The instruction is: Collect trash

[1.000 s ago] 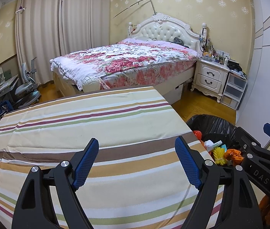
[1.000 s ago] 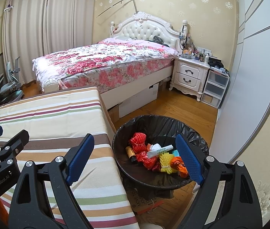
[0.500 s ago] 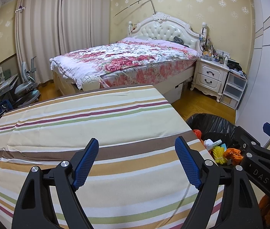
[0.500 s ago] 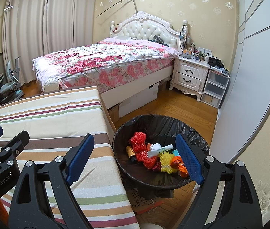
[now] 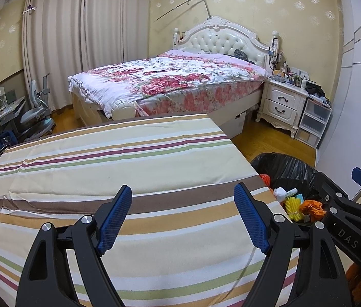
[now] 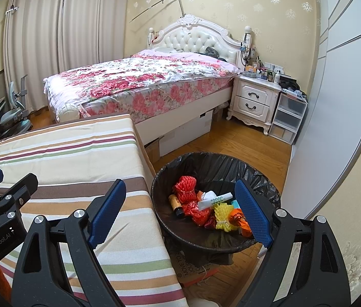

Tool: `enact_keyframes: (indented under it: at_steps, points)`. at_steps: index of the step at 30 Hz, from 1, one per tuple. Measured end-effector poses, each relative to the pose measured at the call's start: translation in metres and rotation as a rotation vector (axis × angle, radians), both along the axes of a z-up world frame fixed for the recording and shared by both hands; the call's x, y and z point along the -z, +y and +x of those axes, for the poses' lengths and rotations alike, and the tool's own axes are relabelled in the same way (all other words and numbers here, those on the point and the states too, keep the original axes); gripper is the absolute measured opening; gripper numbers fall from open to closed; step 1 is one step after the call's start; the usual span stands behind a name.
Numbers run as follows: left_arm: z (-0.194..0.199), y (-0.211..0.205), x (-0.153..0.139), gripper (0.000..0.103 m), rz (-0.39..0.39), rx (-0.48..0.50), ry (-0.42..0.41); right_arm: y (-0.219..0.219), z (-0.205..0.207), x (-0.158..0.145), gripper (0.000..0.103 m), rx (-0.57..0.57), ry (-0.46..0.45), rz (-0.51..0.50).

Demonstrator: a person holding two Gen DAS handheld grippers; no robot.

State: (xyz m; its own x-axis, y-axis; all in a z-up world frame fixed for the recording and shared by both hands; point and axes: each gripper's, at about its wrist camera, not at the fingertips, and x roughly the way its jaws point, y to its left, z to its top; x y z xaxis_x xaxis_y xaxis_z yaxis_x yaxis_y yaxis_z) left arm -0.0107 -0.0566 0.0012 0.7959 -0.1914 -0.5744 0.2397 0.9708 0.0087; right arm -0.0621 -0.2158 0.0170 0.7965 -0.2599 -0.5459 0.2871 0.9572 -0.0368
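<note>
Left claw [image 5: 183,213] agape over striped table [image 5: 119,168], right claw [image 6: 180,209] agape beside bin [image 6: 231,163]

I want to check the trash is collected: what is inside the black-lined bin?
The bin holds red netting, a brown bottle, a white tube and yellow netting; anything beneath is covered.

Each gripper [image 5: 183,215] [image 6: 177,215] has black angular arms, silver screws, textured blue pads [image 5: 115,220] and white lettering.
</note>
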Motion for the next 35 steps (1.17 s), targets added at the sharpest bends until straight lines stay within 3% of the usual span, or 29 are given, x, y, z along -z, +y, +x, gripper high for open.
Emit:
enact_keyframes:
  at_steps: [15,22,35]
  points:
    - [-0.002,-0.003,0.000,0.081,0.000,0.000,-0.001,0.003,-0.001,0.006,0.085,-0.005,0.003,-0.001]
    - [-0.005,0.001,-0.002,0.085,-0.036,-0.025,0.002,0.007,-0.002,0.009,0.085,-0.014,0.005,-0.003]
    - [0.011,0.028,0.000,0.085,0.021,-0.115,0.010,0.029,0.007,0.010,0.085,-0.096,0.033,-0.004]
